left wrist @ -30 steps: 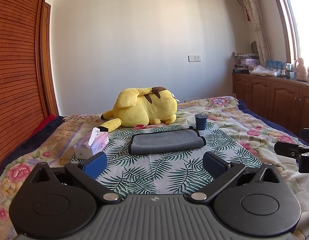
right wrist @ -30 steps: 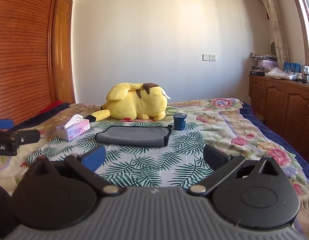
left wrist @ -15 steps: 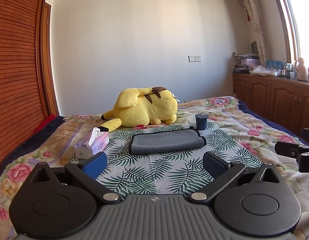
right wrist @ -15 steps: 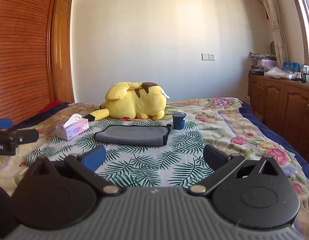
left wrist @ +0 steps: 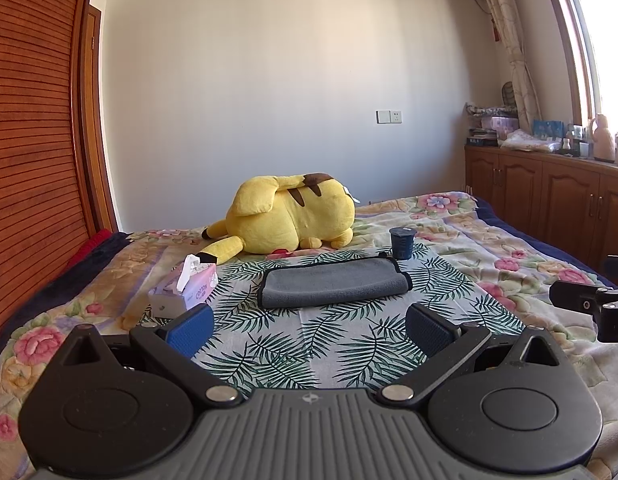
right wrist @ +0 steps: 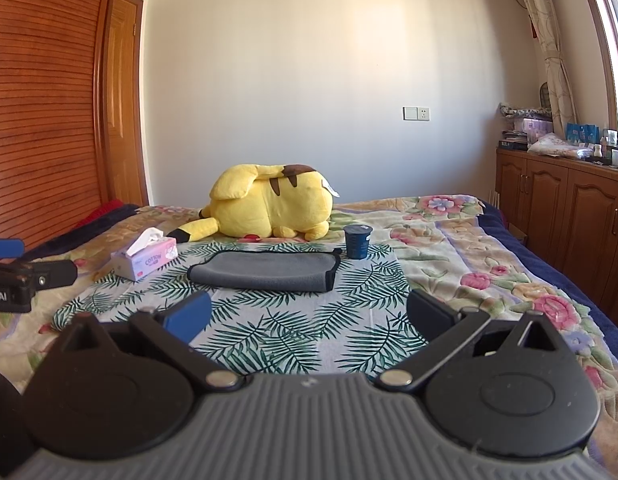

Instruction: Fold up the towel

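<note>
Hardly any change from a moment ago: grey folded microfibre towel (left wrist: 334, 281) unmoved at frame centre, left tool (left wrist: 309, 326) and right tool (right wrist: 307, 312) open, empty, short of it; fold seemingly finished.

My left gripper (left wrist: 309, 326) shows matt black plastic arms, shiny metal pivot pins, and blue pads (left wrist: 189, 328) with a fine rough grain. Grey towel (left wrist: 333, 282) ahead: soft, matt, napped cloth with a dark stitched edge. Under it, thin printed leaf cloth (left wrist: 293, 344), smooth. Plush toy (left wrist: 289, 216) is fuzzy yellow pile. Tissue box (left wrist: 189, 288) looks like printed card, slightly glossy. Cabinets (left wrist: 549, 196) are varnished wood.
</note>
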`<act>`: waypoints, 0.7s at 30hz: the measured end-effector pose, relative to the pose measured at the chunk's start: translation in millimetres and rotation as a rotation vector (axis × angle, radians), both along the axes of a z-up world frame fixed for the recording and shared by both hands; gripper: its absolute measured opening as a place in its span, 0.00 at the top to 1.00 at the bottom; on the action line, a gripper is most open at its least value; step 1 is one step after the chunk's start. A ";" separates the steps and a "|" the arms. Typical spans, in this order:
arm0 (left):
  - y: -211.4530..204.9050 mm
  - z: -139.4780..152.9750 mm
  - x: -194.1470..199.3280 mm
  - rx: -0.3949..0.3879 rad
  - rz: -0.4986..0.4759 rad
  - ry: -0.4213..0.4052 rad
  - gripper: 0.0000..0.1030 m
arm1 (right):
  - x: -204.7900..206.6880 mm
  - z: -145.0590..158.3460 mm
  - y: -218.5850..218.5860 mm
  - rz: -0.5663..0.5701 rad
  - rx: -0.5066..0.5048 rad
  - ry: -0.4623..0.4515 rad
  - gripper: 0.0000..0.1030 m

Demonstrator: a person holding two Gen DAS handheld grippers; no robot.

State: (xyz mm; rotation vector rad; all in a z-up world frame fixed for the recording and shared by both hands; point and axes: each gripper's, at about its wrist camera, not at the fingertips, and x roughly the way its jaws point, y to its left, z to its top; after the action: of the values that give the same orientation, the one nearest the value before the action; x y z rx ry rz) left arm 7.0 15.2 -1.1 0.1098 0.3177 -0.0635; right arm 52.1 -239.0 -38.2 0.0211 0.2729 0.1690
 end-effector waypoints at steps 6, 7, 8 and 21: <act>2.1 -1.4 0.8 0.003 -0.001 0.003 0.16 | -0.4 -0.5 -1.2 0.000 0.000 0.001 0.00; 2.4 -1.4 1.0 0.003 -0.001 0.003 0.16 | -0.5 -0.4 -1.2 0.000 -0.001 0.001 0.00; 2.1 -1.4 1.0 0.004 -0.001 0.003 0.16 | -0.5 -0.5 -0.9 0.000 -0.001 0.001 0.00; 0.8 -2.9 -0.6 0.004 0.000 -0.001 0.16 | -0.5 -0.3 -0.8 -0.001 -0.001 0.001 0.00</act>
State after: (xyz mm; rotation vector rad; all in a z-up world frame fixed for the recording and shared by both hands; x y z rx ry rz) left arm 6.4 16.0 -4.0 0.1134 0.3166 -0.0631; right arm 51.6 -239.8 -38.5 0.0206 0.2740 0.1683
